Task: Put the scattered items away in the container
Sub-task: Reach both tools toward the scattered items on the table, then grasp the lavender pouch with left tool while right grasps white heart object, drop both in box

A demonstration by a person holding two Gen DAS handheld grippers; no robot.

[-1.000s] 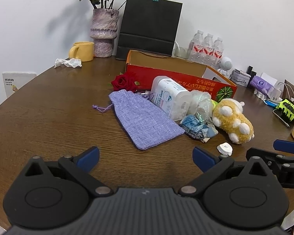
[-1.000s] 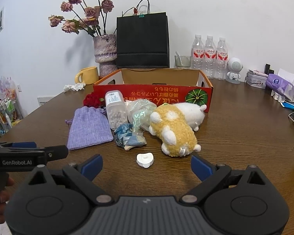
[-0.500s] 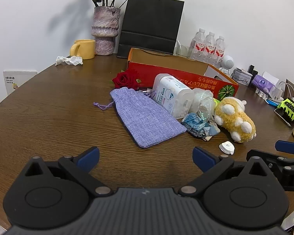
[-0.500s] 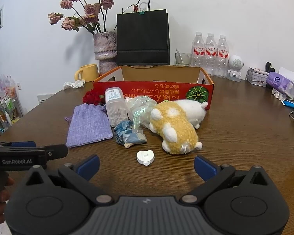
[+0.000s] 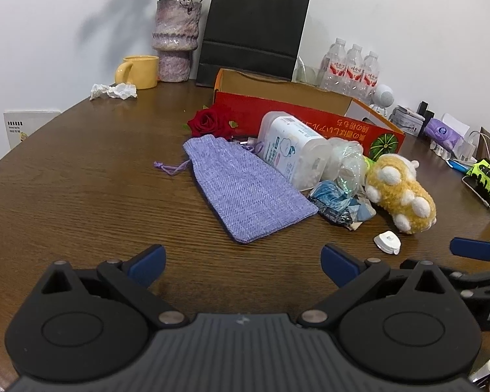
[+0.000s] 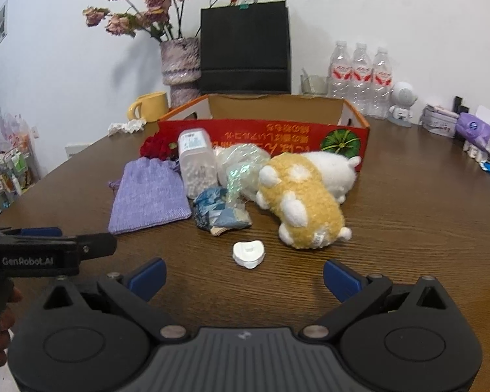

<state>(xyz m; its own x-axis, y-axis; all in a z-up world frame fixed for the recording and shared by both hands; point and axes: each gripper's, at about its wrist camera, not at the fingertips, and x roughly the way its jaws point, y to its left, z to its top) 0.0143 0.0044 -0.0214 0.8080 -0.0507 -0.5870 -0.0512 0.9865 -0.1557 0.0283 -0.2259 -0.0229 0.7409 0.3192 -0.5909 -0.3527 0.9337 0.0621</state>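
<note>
Scattered items lay on the surface (image 6: 408, 228) before the red box (image 6: 277, 132): purple pouch (image 5: 245, 189), pill jar (image 6: 197, 166), plush toy (image 6: 300, 202), white cap (image 6: 249, 254). My left claw (image 5: 241, 263) and right claw (image 6: 243, 274) hovered apart, empty.

pouch (image 6: 148, 192) left of plush (image 6: 302, 202), box (image 6: 264, 132) behind

The left gripper (image 6: 49, 254), seen from the right wrist view, carries the white lettering "GenRobot.AI" on its black side. The red cardboard box (image 6: 277, 132) bears a line of yellow East Asian characters, upside down from here, beside a green pumpkin picture; I cannot read them.
</note>
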